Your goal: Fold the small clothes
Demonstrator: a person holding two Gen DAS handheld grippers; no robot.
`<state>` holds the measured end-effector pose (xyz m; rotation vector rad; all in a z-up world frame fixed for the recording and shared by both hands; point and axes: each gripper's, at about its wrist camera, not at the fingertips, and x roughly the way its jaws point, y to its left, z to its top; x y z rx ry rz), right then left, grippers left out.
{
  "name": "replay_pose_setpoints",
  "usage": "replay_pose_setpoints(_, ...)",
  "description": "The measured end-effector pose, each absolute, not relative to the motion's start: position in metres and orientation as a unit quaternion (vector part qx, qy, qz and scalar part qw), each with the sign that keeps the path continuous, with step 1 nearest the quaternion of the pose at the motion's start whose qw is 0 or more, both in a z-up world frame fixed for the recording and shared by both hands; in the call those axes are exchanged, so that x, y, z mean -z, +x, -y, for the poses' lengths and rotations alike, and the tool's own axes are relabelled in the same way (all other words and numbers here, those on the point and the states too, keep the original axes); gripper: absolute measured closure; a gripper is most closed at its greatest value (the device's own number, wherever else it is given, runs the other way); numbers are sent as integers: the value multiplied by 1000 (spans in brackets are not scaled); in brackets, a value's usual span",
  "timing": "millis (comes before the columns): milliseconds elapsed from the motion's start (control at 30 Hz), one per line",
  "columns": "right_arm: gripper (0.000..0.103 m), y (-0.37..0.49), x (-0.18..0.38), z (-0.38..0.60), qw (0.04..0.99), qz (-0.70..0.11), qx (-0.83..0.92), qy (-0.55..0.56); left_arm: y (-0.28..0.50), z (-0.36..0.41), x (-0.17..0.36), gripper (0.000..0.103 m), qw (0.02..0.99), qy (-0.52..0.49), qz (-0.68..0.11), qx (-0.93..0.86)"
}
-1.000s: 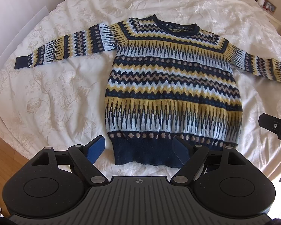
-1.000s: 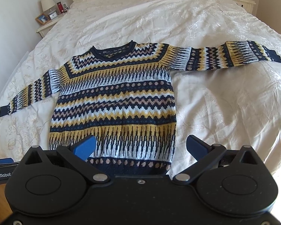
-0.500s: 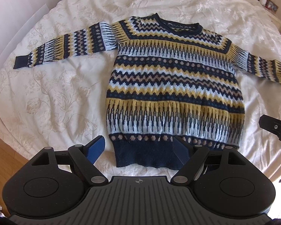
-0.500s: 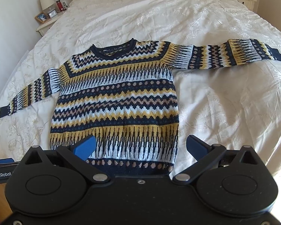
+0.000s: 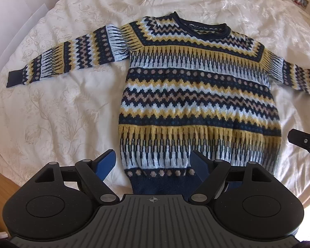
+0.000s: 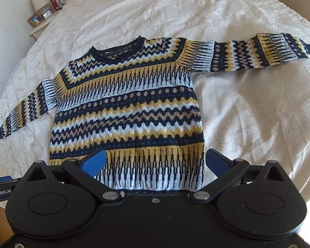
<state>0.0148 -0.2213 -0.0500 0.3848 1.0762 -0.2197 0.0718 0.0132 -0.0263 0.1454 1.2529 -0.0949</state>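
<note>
A navy, yellow and pale blue patterned sweater (image 5: 198, 95) (image 6: 126, 111) lies flat and face up on the white bedspread, both sleeves spread out sideways. My left gripper (image 5: 154, 164) hangs open over the left part of the navy hem (image 5: 161, 183), its blue fingers straddling that corner without touching. Over the hem's right part my right gripper (image 6: 155, 162) is open too, with knit showing between its fingers. The right gripper's body (image 5: 305, 141) pokes into the left wrist view at the right edge. The lowest strip of the hem is hidden behind the gripper bodies.
The bed (image 5: 51, 113) (image 6: 248, 113) has a floral white cover with bare room on either side of the sweater. A nightstand (image 6: 41, 18) with a lamp, frame and clock stands at the far left. Wooden floor (image 5: 0, 184) shows beyond the near bed edge.
Both grippers have moved forward and lower over the hem; the sweater looks larger and its hem has slid under the gripper bodies. Both stay open and the sweater lies unmoved.
</note>
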Motion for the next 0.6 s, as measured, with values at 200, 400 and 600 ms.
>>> replay_pose_setpoints(200, 1, 44, 75, 215, 820, -531, 108, 184, 101, -18, 42, 24, 798, 75, -596, 50)
replay_pose_setpoints(400, 1, 78, 96, 201, 813, -544, 107, 178, 134, -19, 60, 24, 790, 87, -604, 64)
replay_pose_setpoints(600, 1, 112, 123, 190, 803, -558, 113, 177, 164, -16, 78, 24, 783, 104, -607, 85)
